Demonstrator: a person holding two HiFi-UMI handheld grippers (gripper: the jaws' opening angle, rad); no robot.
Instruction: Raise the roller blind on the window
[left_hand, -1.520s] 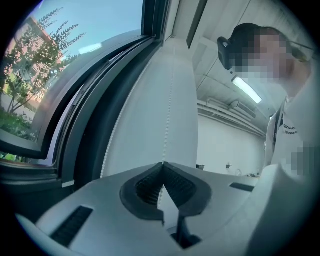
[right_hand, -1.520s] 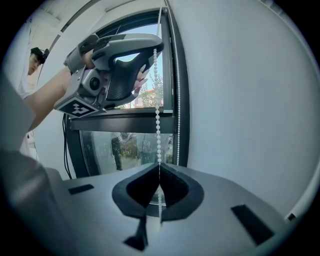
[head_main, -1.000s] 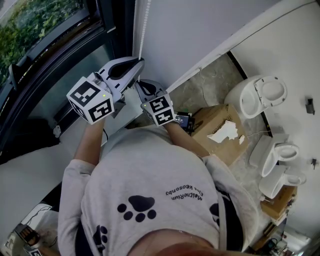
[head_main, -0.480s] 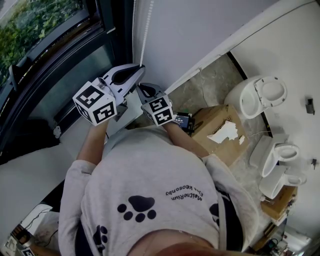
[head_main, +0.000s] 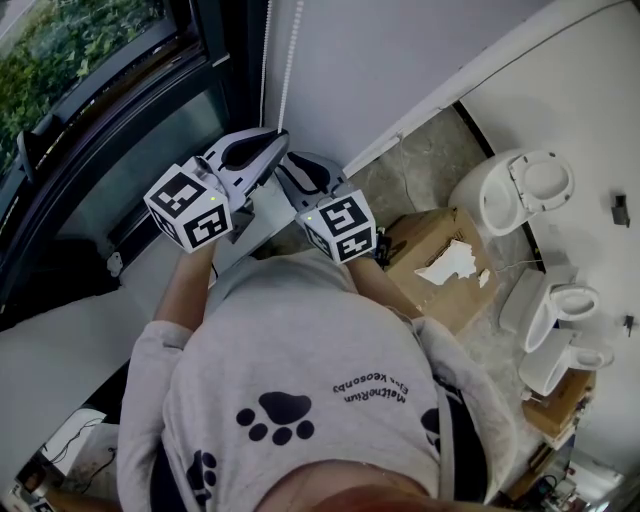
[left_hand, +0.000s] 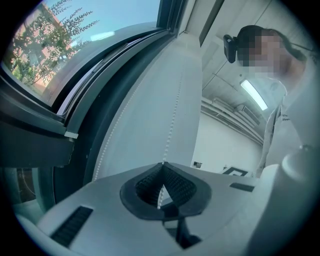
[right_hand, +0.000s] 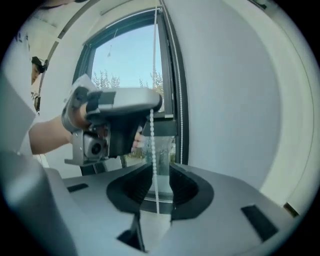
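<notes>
A white bead chain (head_main: 289, 60) hangs in two strands beside the dark-framed window (head_main: 90, 60). My left gripper (head_main: 278, 135) is the higher one and is shut on one strand; in the left gripper view the beads (left_hand: 174, 115) run up from its closed pads (left_hand: 172, 187). My right gripper (head_main: 288, 165) sits just below it. Its jaws are opening, and the chain (right_hand: 152, 150) hangs free between its pads (right_hand: 182, 187) without being pressed. The right gripper view shows the left gripper (right_hand: 156, 103) pinching the chain above. I cannot make out the blind itself.
A white wall (head_main: 400, 60) stands right of the chain. On the floor to the right lie an open cardboard box (head_main: 440, 265), a toilet (head_main: 515, 190) and more white sanitary ware (head_main: 560, 305). A person's torso fills the lower head view.
The left gripper came down a little with the chain, then held still. The right gripper's cube shifted right and its jaws spread apart off the chain.
</notes>
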